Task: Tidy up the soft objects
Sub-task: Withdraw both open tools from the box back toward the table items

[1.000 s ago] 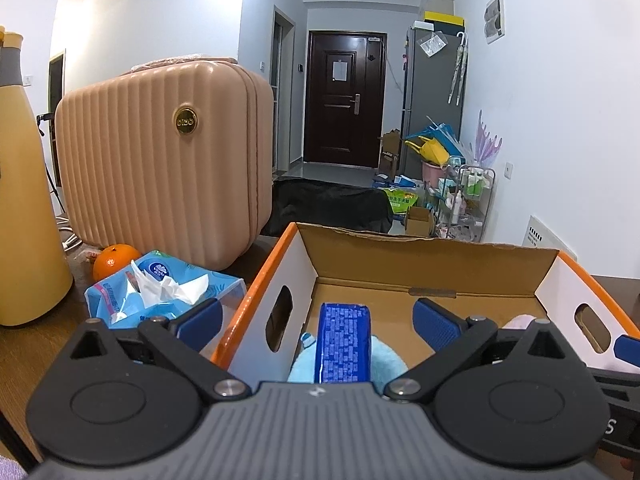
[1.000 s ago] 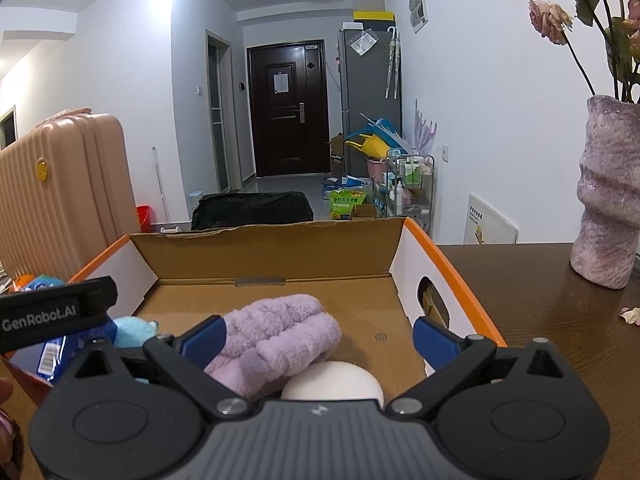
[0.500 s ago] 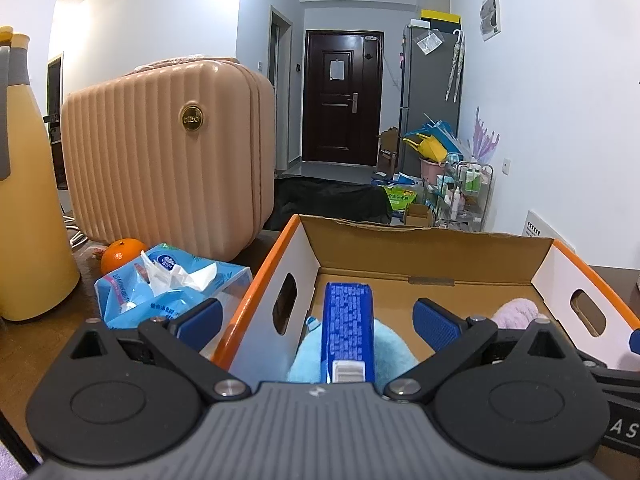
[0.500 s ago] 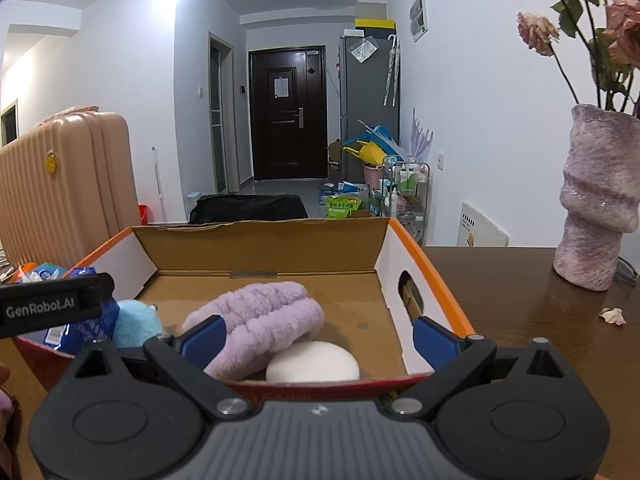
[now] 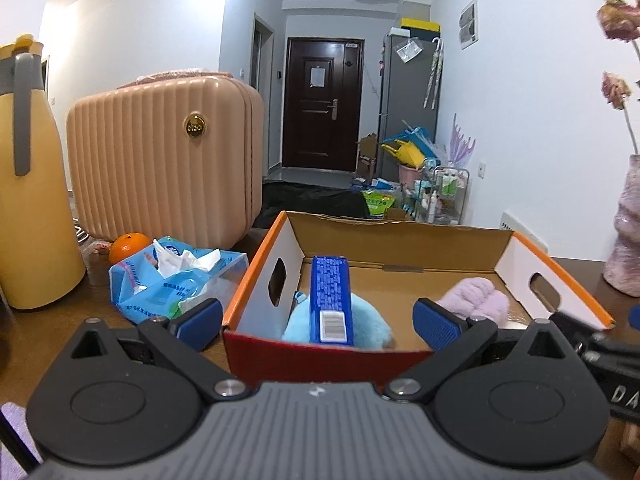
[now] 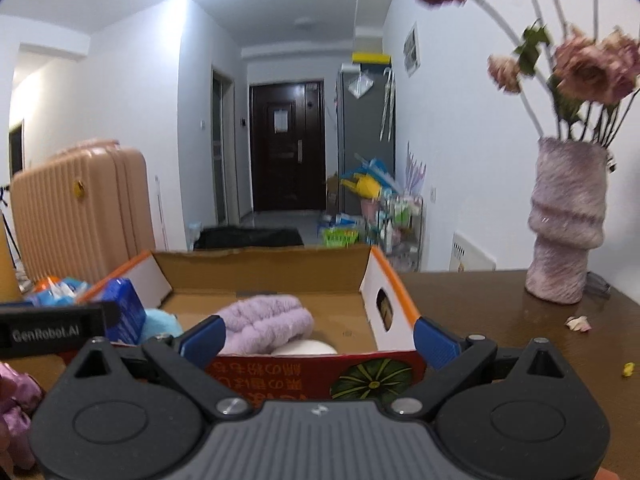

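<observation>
A: Grippers?
B: Left gripper (image 5: 318, 318) & right gripper (image 6: 318, 338) both spread wide, nothing held, just short of the box's (image 5: 400, 236) near wall.
A: Soft stuff?
B: All in the box on the worktop (image 6: 500, 312): blue plush (image 5: 372, 322) w/ blue pack (image 5: 330, 296) on top at left, purple fluffy item (image 6: 266, 322) mid, white round pad (image 6: 308, 348) just in front of it.

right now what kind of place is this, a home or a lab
Most likely a lived-in flat: a hallway leads to a dark front door, with a fridge beside it and a vase of dried flowers on the table.
</observation>
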`<state>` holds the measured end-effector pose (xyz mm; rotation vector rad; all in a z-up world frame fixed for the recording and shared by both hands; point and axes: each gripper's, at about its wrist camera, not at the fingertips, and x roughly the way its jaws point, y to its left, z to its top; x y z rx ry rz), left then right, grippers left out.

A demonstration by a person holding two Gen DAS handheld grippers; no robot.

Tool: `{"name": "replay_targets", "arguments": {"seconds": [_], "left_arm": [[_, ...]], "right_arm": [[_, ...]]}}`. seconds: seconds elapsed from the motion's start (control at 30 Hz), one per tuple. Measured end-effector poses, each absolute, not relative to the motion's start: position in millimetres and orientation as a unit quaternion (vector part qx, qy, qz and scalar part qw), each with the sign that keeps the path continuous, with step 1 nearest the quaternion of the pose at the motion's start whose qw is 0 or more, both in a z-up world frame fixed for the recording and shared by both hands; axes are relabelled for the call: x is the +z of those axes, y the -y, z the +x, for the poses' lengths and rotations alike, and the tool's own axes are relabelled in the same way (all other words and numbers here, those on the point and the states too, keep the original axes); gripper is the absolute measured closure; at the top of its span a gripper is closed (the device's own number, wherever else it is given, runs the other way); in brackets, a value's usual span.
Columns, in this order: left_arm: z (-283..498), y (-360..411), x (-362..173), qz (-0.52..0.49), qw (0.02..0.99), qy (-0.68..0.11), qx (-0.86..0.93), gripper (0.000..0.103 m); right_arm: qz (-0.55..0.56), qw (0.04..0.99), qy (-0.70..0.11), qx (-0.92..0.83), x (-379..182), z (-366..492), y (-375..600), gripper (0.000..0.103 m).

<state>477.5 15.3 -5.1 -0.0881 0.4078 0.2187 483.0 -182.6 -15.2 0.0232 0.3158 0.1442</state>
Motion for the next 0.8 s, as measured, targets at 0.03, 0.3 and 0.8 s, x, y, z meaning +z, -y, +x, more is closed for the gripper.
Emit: {"name": "replay_targets", "arguments": {"seconds": [0.03, 0.3, 0.8], "left_arm": [[473, -15, -5, -0.043, 0.973, -0.200, 0.107, 0.000], [439, -14, -3, -0.040, 0.975, -0.195, 0.103, 0.000], [384, -16, -2, -0.033, 0.977, -0.192, 0.085, 0.000]], "right_arm": [[0.012, 0.987, -0.147, 0.070, -14, 475, 184, 0.000], [-0.013, 0.993, -0.094, 0.066, -8, 426, 191, 0.000], [-0.038, 0.997, 0.014, 0.063, 0, 351, 197, 0.000]]}}
